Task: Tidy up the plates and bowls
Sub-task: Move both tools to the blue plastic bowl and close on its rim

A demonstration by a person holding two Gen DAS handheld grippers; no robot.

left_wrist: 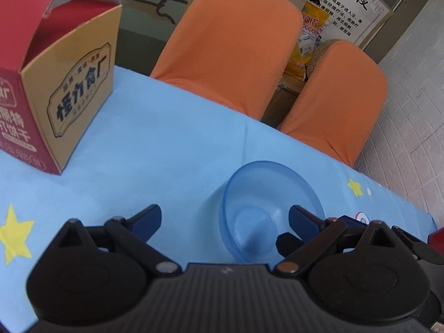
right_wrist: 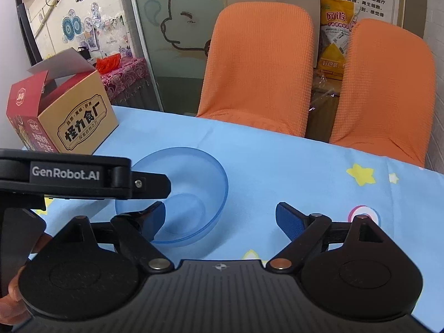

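A translucent blue bowl (left_wrist: pixel 270 194) stands upright on the light blue star-print tablecloth (left_wrist: pixel 172 149). My left gripper (left_wrist: pixel 226 220) is open around the bowl's near wall. Its right finger (left_wrist: pixel 302 222) shows over the bowl's inside, and its left finger (left_wrist: pixel 149 219) is outside the bowl. In the right wrist view the same bowl (right_wrist: pixel 194 183) sits left of centre, and the left gripper (right_wrist: pixel 163 186) reaches over its left rim from the side. My right gripper (right_wrist: pixel 222 217) is open and holds nothing. Its left finger (right_wrist: pixel 155 217) overlaps the bowl's near rim.
An open red and tan cardboard box (left_wrist: pixel 69 97) (right_wrist: pixel 75 122) stands at the back left of the table. Two orange-covered chair backs (right_wrist: pixel 258 63) (right_wrist: pixel 388 83) line the table's far edge. A red object (left_wrist: pixel 435 238) shows at the right. A hand (right_wrist: pixel 14 291) shows bottom left.
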